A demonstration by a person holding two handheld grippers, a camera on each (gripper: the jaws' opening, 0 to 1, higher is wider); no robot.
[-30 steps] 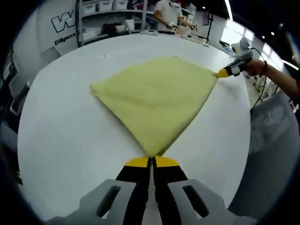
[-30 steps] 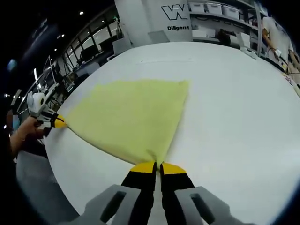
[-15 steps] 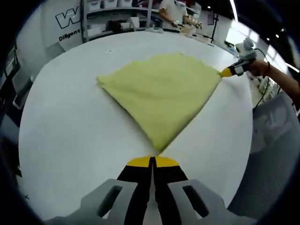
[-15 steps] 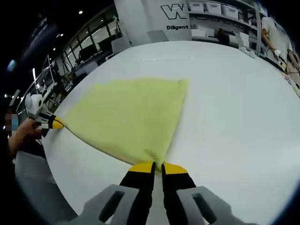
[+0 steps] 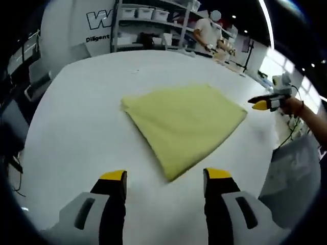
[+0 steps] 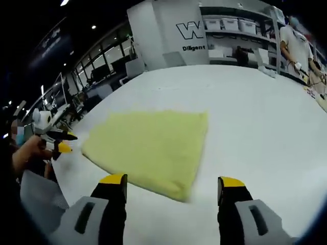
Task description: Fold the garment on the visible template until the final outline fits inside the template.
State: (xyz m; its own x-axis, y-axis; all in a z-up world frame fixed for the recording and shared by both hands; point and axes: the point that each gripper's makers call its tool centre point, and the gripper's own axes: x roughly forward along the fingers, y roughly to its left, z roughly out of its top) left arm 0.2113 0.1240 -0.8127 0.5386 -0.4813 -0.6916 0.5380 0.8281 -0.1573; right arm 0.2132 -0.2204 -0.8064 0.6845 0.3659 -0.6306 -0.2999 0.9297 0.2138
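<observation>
Garment (image 5: 186, 125) lies folded mid-table (image 5: 76, 112), both grippers (image 5: 166, 176) (image 6: 173, 184) wide and empty; next, judge whether another fold's needed.

1. My left gripper view looks from low over the white worktop (image 5: 71, 117), along my left tongs (image 5: 164, 176), toward the yellow cloth (image 5: 186, 122) close ahead; shelves (image 5: 148, 20) stand far behind.
2. My right gripper view looks along my right tongs (image 6: 172, 181) from the cloth's other corner, equally near.
3. Both views share the cloth and worktop; each catches my other tongs at its edge, right (image 5: 263, 104) and left (image 6: 61, 143).
</observation>
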